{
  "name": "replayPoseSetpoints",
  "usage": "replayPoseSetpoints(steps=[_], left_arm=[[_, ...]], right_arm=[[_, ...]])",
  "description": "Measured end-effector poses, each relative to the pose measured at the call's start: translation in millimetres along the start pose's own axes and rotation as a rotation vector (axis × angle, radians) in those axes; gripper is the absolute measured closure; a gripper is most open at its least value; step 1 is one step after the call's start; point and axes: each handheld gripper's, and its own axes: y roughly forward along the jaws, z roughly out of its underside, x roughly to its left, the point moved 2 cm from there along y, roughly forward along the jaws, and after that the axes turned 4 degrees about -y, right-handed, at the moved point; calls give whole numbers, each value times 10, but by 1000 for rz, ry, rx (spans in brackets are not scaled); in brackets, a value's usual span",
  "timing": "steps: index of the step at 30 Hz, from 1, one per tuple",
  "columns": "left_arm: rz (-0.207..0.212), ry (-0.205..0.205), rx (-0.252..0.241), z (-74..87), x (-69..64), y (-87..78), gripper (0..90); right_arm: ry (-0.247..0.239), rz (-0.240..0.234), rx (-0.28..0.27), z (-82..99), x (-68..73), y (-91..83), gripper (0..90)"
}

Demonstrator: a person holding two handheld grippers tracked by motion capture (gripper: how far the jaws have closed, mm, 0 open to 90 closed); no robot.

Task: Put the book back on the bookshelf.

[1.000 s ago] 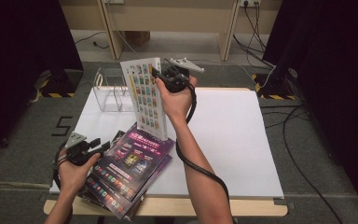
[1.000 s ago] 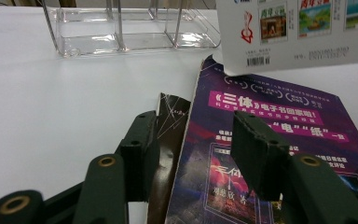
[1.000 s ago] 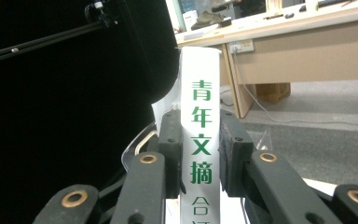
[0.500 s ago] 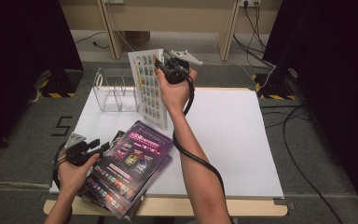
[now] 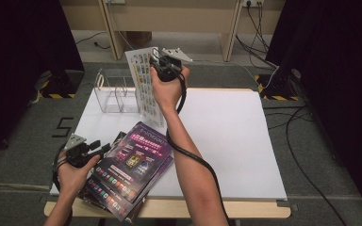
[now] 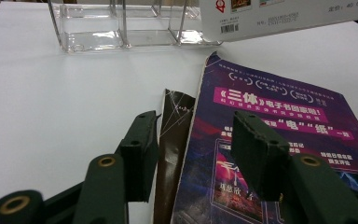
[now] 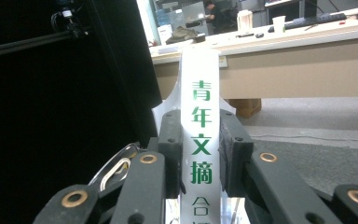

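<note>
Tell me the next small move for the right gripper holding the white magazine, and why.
Probably carry it on toward the clear rack and lower it into a slot. The right gripper is clamped on the white magazine, held upright beside the rack, whose slots look empty.

R gripper [image 7: 200, 158] fingers clamp white magazine spine [image 7: 200, 116], upright.

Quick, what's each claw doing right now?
Left gripper: open, its jaws over the edge of the purple magazine, not squeezing.
Right gripper: shut on the white magazine, held upright.
</note>
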Motion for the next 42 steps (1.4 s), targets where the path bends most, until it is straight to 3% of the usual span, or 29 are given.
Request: replayPoseSetpoints(steps=[11,17,22,28,29,37,42], left_arm=[[3,6,-2,-8,-23,4,504],[0,3,-4,-9,-11,-5,504],[3,2,-3,-7,-9,6,504],[0,6,3,14,1,8,504],[2,2,-1,19,5,12,504],[-6,-6,-5,24,33,-5,505],[-6,-2,-4,16,12,-16,504]], right_arm=[[28,-20,-24,-160,0,14,743],[11,9,-31,-167,-41,118,742],[-16,26,-40,-90,-46,214,742],[-52,26,-32,148,-6,309,741],[-65,21,-54,182,-2,305,741],[-144,17,-66,286,19,12,737],[-195,-29,-53,384,-31,-258,735]])
